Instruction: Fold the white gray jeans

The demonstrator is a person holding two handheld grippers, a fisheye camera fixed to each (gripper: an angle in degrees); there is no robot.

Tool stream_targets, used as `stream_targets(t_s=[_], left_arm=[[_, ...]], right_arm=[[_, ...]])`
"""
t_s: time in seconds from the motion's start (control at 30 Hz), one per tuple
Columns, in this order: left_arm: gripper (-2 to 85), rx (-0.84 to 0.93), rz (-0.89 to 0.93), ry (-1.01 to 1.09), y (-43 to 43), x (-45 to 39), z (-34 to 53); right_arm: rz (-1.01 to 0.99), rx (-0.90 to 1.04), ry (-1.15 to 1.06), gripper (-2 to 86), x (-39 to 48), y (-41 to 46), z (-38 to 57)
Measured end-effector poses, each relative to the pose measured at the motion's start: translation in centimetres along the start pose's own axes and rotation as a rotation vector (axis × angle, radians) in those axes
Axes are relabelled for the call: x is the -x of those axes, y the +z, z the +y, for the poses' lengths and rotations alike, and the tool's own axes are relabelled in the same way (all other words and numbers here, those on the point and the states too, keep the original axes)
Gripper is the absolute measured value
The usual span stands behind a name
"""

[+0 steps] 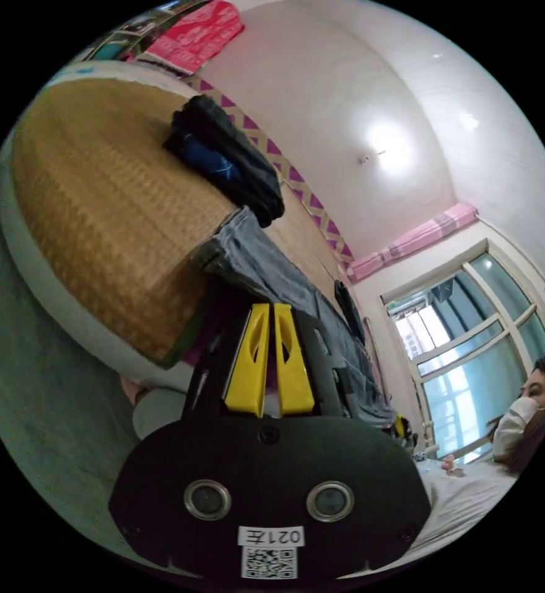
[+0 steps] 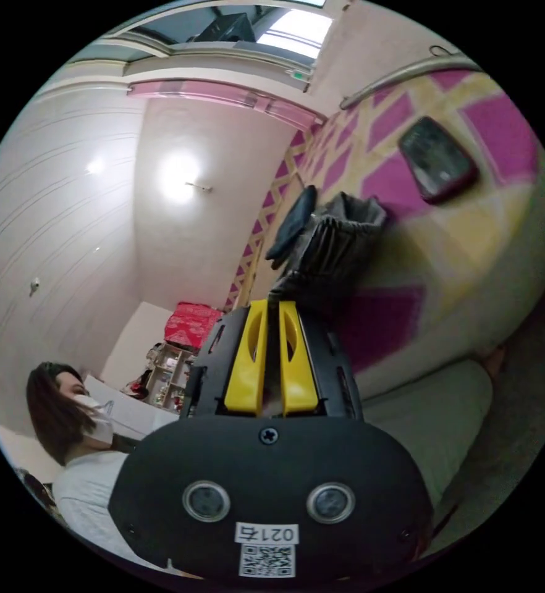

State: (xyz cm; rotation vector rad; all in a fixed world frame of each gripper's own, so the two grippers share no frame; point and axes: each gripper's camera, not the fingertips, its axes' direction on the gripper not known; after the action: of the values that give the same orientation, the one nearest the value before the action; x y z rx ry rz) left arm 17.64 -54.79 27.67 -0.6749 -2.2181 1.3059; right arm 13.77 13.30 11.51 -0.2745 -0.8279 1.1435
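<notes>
Nearby, dark clothes (image 1: pixel 226 157) beside jeans (image 1: pixel 272 262)

The left gripper (image 1: pixel 270 307) has its yellow fingers (image 1: pixel 248 364) closed together, with no cloth visibly between them. Just beyond the tips, grey jeans (image 1: pixel 272 265) lie stretched along the woven straw mat (image 1: pixel 99 204) on the bed. A dark folded garment (image 1: pixel 229 154) rests beside the jeans' far end.

I'm in a bedroom at home: a bed (image 1: pixel 56 272) with a woven straw mat (image 1: pixel 105 204) lies before me, folded dark clothes (image 1: pixel 229 154) on it. A window (image 1: pixel 470 346) has a rolled pink curtain (image 1: pixel 414 238) above, and a ceiling light (image 1: pixel 387 145) glows overhead.
</notes>
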Motion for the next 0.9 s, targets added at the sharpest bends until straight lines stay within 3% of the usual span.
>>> stream_targets(t_s=[0.23, 0.4, 0.47, 0.6, 0.9], left_arm=[[-0.6, 0.096, -0.079, 0.11, 7.6, -7.0, -11.7], [4.1, 0.228, -0.223, 0.042, 19.0, -5.1, -16.6], [5.7, 0.247, -0.325, 0.031, 21.6, -3.1, -16.9], [6.1, 0.178, -0.354, 0.088, 19.9, -1.1, -15.5], [5.9, 0.326, -0.252, 0.418, 20.4, -4.2, -6.9]], right_arm=[[-0.017, 0.06, -0.077, 2.5, 3.3, 9.7, -13.4], [0.144, 0.123, -0.068, 5.2, -0.7, 20.7, -20.2], [0.314, 0.163, -0.077, 7.0, -3.1, 24.4, -21.5], [0.436, 0.18, -0.221, 7.0, -2.3, 24.8, -20.1], [0.37, 0.659, -0.814, 4.9, 4.5, 32.2, -1.2]])
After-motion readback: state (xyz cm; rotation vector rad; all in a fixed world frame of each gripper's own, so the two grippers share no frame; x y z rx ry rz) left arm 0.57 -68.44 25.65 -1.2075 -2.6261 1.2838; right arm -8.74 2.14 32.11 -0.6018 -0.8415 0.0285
